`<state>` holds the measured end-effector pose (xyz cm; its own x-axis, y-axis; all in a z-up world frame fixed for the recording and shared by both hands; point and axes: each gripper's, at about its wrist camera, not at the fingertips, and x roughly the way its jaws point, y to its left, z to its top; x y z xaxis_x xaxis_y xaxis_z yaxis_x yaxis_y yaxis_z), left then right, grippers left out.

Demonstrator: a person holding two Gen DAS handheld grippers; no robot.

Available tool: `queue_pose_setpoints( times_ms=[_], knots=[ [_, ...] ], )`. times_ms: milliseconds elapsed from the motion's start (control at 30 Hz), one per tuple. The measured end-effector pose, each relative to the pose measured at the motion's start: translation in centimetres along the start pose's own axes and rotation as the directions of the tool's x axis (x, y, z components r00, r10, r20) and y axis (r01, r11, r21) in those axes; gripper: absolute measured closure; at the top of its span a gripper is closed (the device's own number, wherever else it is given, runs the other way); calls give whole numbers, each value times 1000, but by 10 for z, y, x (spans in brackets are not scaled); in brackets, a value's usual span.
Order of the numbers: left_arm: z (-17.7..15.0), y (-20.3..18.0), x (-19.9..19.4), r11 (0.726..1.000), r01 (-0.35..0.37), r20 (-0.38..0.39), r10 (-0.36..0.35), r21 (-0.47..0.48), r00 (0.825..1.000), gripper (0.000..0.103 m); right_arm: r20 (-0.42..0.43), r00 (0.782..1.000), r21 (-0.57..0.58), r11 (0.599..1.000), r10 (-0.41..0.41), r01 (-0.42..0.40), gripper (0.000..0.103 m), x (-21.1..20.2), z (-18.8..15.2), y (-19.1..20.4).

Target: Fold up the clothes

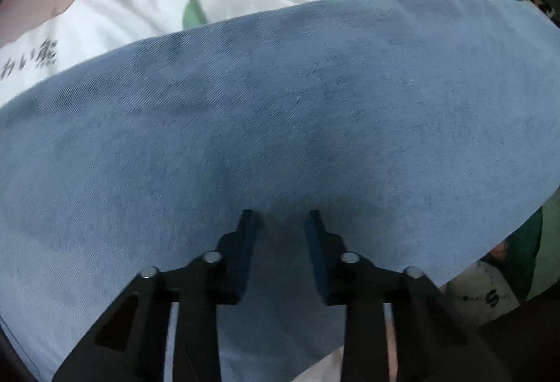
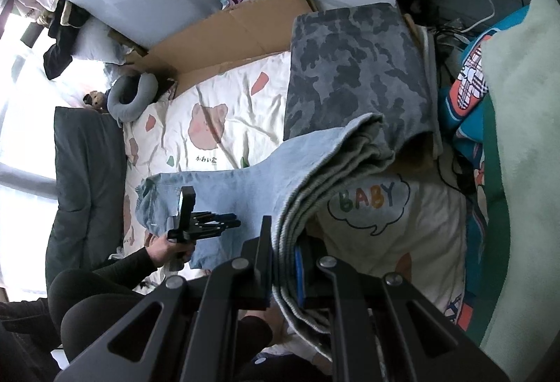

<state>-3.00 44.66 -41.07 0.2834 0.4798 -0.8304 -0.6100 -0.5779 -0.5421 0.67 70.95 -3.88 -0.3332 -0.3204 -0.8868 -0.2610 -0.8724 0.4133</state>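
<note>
The right tongs [image 2: 283, 263] are clamped on the stacked, folded edge of the light blue jeans [image 2: 245, 186], several denim layers pressed between the pads. From there the jeans run across the bed, over the white printed bedsheet [image 2: 224, 109], toward the left tongs [image 2: 227, 221], held in the person's hand [image 2: 168, 247] above the far end of the garment. In the left wrist view, the left tongs [image 1: 280, 224] stand partly open just above the flat denim [image 1: 280, 102], nothing pinched between the pads. A folded camouflage garment [image 2: 357, 74] lies beyond the jeans.
</note>
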Motion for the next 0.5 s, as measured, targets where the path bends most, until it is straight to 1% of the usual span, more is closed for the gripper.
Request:
queue_pose_setpoints(
  times_ms=[67,167,333,500],
  knots=[
    [16,-1,6,1000,0,-1,0,2,1000,79,-4,1000,3,1000,-4,4,94,3,1,0],
    [35,-2,12,1000,-3,4,3,7,1000,85,-10,1000,6,1000,-7,7,94,8,2,-1],
    [61,-4,15,1000,-18,18,17,25,1000,85,-19,1000,6,1000,-8,8,94,13,3,-3],
    [91,0,10,997,-70,67,69,13,995,85,-24,1000,0,1000,-9,9,94,15,1,-3]
  ],
)
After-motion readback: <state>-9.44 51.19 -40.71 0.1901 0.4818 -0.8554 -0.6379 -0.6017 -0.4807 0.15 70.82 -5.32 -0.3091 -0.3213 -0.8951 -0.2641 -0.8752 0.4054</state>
